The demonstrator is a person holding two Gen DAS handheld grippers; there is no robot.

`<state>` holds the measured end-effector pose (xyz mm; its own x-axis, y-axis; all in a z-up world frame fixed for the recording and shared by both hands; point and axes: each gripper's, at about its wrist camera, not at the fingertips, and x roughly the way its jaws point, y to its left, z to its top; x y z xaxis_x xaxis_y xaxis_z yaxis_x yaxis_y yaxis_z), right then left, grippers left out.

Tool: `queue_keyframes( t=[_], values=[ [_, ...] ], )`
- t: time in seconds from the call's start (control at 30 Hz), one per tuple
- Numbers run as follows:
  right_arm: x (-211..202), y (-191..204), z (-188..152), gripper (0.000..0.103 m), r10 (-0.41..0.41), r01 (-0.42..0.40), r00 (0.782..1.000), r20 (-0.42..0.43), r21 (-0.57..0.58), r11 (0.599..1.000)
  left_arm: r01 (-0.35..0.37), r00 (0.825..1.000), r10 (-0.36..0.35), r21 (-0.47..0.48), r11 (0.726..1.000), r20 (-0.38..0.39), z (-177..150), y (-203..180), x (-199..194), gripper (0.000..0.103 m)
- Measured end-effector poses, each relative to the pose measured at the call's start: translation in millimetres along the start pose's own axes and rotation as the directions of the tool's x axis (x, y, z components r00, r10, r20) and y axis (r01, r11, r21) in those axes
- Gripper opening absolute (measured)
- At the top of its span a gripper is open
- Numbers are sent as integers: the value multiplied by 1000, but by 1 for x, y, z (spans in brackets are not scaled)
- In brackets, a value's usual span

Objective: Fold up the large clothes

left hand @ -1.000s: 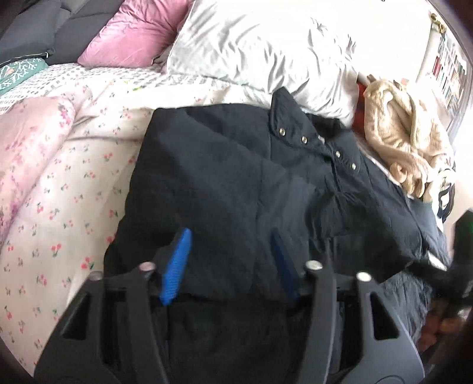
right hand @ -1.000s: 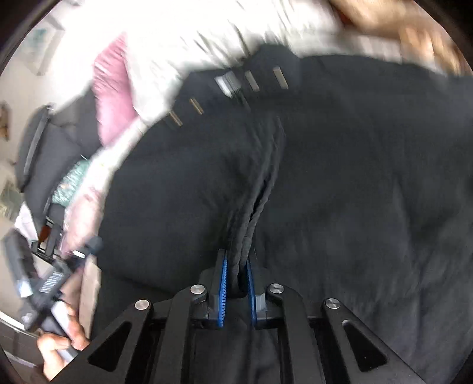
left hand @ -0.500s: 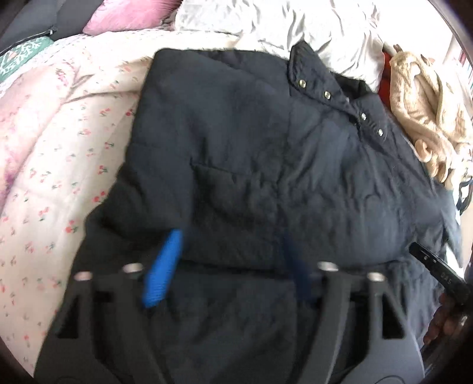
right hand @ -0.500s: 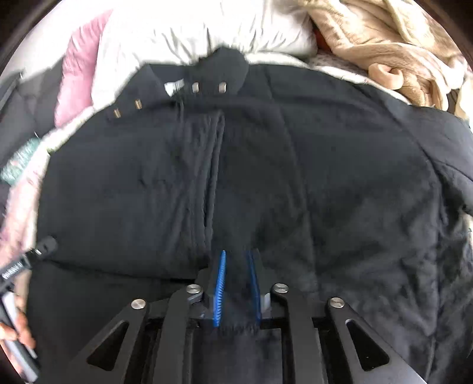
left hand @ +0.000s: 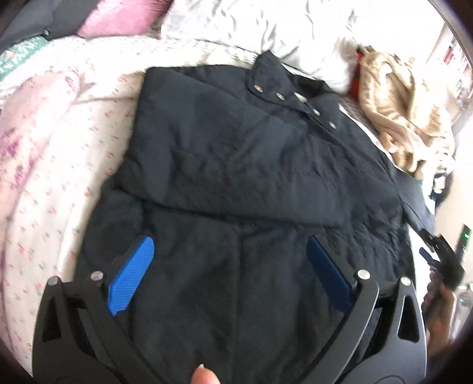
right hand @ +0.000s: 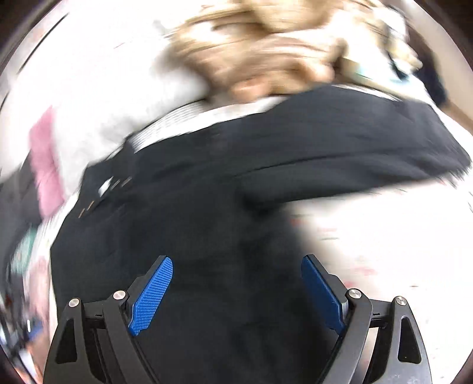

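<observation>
— Step in hand? Looks like the gap between two folds. Dark jacket (left hand: 245, 165) lying across the middle of the bed (left hand: 59, 165), collar with its snaps toward the head end, one side already laid over the body with its folded edge running crosswise.

— Jaws?

— Left gripper (left hand: 230, 265) opening wide, blue pads well apart, hovering over the lower part of the jacket; cloth below them, nothing pinched. Right gripper (right hand: 236, 289) likewise opening, nothing clamped, over the jacket's other side.

— Next move, then?

— Probably a fresh hold on the unfolded sleeve (right hand: 369, 141), stretched out toward the far side of the bed in the right view. Calls for a low approach, a pinch near the cuff or shoulder seam, then a carry across the body. Padded cloth, so likely springy and apt to slide open again.

— Certain of that?

— No; right view badly smeared, sleeve end hard to make out.

— Surface and room?

— Soft floral quilt, not flat, so creases likely. White pillow (left hand: 266, 32) and pink cushion (left hand: 118, 17) at the head end. Tan fleece heap (left hand: 402, 118) at the same end, just beside the collar. Bright wall beyond; shelves too blurred to read.
</observation>
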<state>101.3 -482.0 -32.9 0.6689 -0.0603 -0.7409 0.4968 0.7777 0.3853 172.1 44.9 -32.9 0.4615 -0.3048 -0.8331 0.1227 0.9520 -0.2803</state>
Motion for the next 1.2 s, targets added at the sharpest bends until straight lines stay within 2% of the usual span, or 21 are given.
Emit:
queue_keyframes(
  t=[0.07, 0.13, 0.23, 0.43, 0.5, 0.6, 0.63, 0.67, 0.7, 0.83, 0.97, 1.07, 1.2],
  values=[
    [-2, -37, 12, 90, -23, 24, 1000, -6, 104, 994, 23, 1000, -23, 11, 1000, -21, -6, -2, 5, 103],
    [-9, -67, 26, 90, -28, 24, 999, 23, 155, 988, 21, 999, -20, 13, 1000, -39, -11, -3, 11, 103],
    [-13, -94, 48, 90, -101, 91, 994, 39, 191, 977, 21, 998, -19, 25, 999, -62, -12, -9, 21, 103],
    [-8, -151, 83, 89, -125, 88, 987, 97, 317, 944, 41, 997, -40, 18, 999, -63, -11, -8, 28, 102],
    [-5, -159, 88, 83, -144, 96, 982, 119, 342, 935, 39, 998, -39, 11, 999, -55, -9, -4, 28, 103],
    [-5, -171, 96, 49, -184, 115, 972, 144, 391, 913, 35, 998, -35, -6, 999, -47, -4, 3, 29, 103],
    [-6, -173, 96, 22, -195, 123, 971, 137, 411, 903, 36, 998, -36, -13, 999, -45, -3, 6, 29, 102],
    [-10, -174, 95, 14, -194, 112, 969, 151, 432, 895, 39, 998, -40, -24, 999, -41, -2, 10, 29, 103],
    [-16, -175, 95, 12, -185, 87, 965, 186, 437, 895, 41, 998, -42, -31, 999, -39, -1, 12, 29, 103],
    [-51, -137, 101, 7, -179, 65, 929, 324, 335, 940, 57, 998, -59, -51, 997, -33, 1, 18, 28, 102],
    [-89, -80, 109, 7, -119, 31, 892, 437, 203, 979, 71, 997, -73, -56, 996, -36, 2, 20, 25, 102],
    [-111, -32, 114, 7, -57, 24, 867, 496, 72, 997, 91, 995, -93, -68, 994, -24, 3, 22, 20, 102],
    [-128, 35, 110, 7, 35, 27, 851, 524, -111, 993, 105, 994, -106, -79, 991, -13, 4, 23, 15, 102]
  ],
)
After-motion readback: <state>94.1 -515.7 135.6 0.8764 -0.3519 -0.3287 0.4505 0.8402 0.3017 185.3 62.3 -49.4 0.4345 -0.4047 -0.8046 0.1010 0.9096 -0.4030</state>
